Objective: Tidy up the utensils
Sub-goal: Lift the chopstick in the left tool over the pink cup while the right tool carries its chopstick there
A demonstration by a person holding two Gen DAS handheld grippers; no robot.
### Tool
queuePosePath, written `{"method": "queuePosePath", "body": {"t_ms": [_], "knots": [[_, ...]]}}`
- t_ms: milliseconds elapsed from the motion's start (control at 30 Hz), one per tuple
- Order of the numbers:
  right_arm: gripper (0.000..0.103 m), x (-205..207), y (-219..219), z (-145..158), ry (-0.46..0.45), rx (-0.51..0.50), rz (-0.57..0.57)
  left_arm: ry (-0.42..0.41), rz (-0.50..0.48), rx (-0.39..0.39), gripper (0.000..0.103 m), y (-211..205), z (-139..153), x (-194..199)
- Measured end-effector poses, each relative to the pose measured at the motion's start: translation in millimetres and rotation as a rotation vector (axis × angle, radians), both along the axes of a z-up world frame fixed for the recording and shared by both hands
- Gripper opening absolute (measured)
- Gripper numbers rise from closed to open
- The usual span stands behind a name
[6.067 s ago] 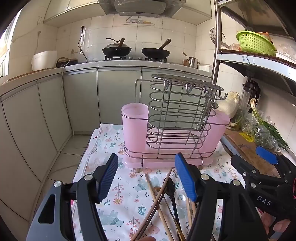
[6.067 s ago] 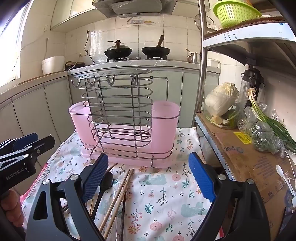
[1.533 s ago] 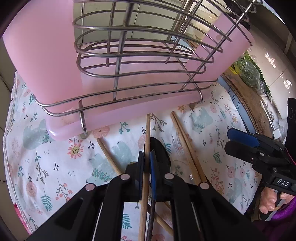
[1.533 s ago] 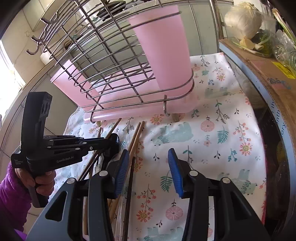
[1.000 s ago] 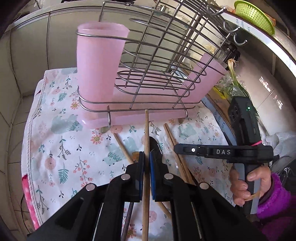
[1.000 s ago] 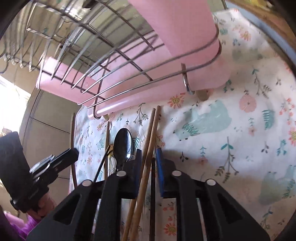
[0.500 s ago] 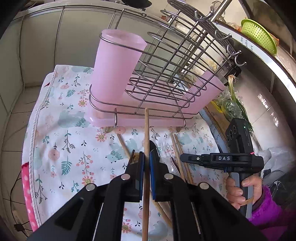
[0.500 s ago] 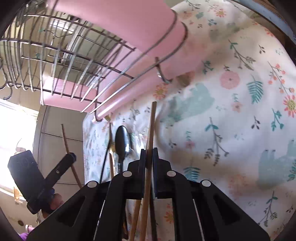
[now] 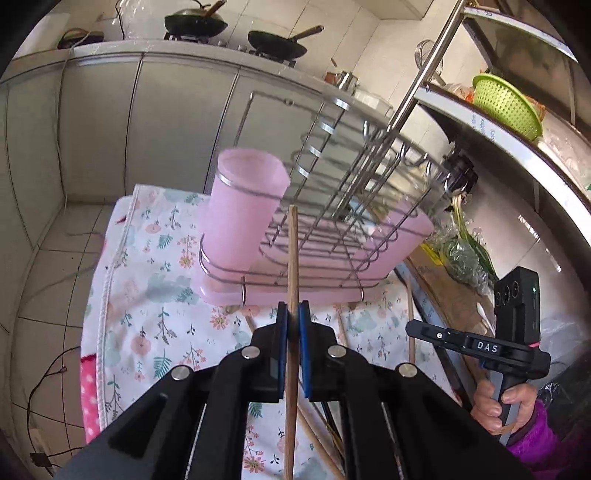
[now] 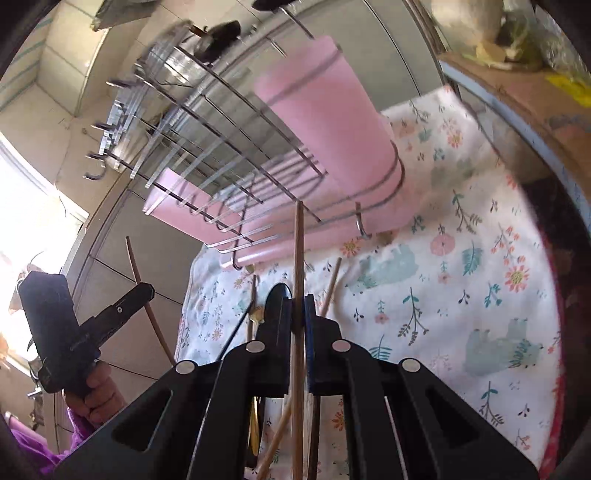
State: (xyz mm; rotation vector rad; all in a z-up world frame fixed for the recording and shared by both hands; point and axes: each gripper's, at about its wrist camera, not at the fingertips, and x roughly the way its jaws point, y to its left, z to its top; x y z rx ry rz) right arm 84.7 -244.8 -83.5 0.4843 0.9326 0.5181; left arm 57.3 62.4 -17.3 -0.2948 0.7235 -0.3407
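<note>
My left gripper (image 9: 291,325) is shut on a wooden chopstick (image 9: 293,258) and holds it lifted, its tip pointing toward the pink cup (image 9: 243,199) at the near end of the wire utensil rack (image 9: 351,206). My right gripper (image 10: 298,310) is shut on another wooden chopstick (image 10: 298,251), also lifted, pointing at the rack (image 10: 221,155) below its other pink cup (image 10: 332,122). More chopsticks (image 10: 330,284) and a dark spoon (image 10: 275,295) lie on the floral cloth (image 10: 461,280). The right gripper's body also shows in the left wrist view (image 9: 476,345).
The rack stands on a pink drip tray (image 9: 295,291) on the floral cloth (image 9: 147,295). A cardboard box with greens (image 9: 461,258) is to the right, a shelf with a green basket (image 9: 506,107) above it. Kitchen cabinets and woks (image 9: 195,24) are behind.
Both grippers have risen from the cloth, each with a chopstick clamped in it. The left one has pulled back and up; the right one has tilted toward the rack.
</note>
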Motion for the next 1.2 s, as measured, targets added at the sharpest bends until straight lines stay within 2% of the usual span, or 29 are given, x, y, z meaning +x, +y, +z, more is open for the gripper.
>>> {"method": "queuePosePath", "body": {"t_ms": [233, 433, 567, 633, 767, 900, 1067, 1200], "knots": [[0.007, -16.4, -28.6, 91.5, -0.258, 0.001, -0.059, -0.214, 0.073, -0.015, 0.005, 15.4, 80.2, -10.6], [0.007, -15.6, -37.4, 176.9, -0.492, -0.052, -0.118, -0.384, 0.16, 0.0, 0.005, 24.8, 147.6, -4.0], [0.007, -7.8, -41.1, 221.5, -0.644, -0.099, -0.186, -0.443, 0.23, -0.026, 0.005, 33.9, 176.1, 14.6], [0.007, -1.6, -39.7, 233.4, -0.699, -0.125, -0.218, -0.465, 0.265, -0.018, 0.005, 35.8, 181.6, 25.6], [0.007, 12.9, -32.4, 242.8, -0.786, -0.18, -0.264, -0.503, 0.315, 0.008, 0.005, 34.1, 177.8, 45.0], [0.007, 31.5, -22.9, 231.6, -0.834, -0.226, -0.29, -0.529, 0.343, 0.044, 0.005, 28.2, 160.3, 59.6], [0.007, 54.7, -13.6, 199.8, -0.803, -0.277, -0.288, -0.508, 0.34, 0.098, 0.005, 18.8, 131.1, 73.0], [0.007, 68.8, -14.4, 166.6, -0.686, -0.273, -0.265, -0.442, 0.315, 0.126, 0.005, 11.9, 103.8, 80.5]]}}
